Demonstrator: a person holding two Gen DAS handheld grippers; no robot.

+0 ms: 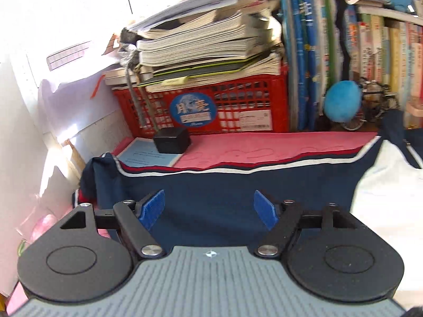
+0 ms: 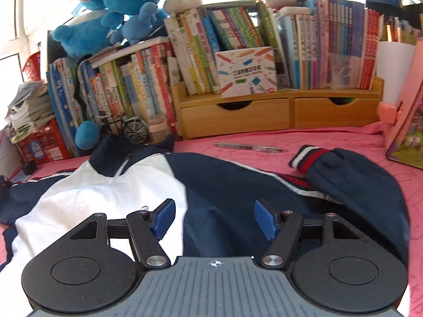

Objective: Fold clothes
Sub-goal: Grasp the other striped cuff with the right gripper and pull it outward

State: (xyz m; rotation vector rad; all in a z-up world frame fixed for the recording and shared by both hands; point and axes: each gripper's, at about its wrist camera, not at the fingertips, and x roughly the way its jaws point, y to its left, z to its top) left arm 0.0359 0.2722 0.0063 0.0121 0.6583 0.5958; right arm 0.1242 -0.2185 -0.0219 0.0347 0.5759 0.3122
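We see the navy-and-white jacket (image 2: 164, 185) spread across the pink tablecloth (image 2: 330, 142), collar toward the books (image 2: 238, 39), sleeves left-right. Our left gripper (image 1: 208, 208) and right gripper (image 2: 214, 219) gape empty.

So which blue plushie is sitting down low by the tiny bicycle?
The round blue plushie, down on the pink cover beside the toy bicycle. The other blue plushies sit up on top of the books.

Matt cloth jacket (image 2: 224, 185), quilted pink cover (image 2: 330, 142), ribbed blue fingers (image 2: 265, 220)
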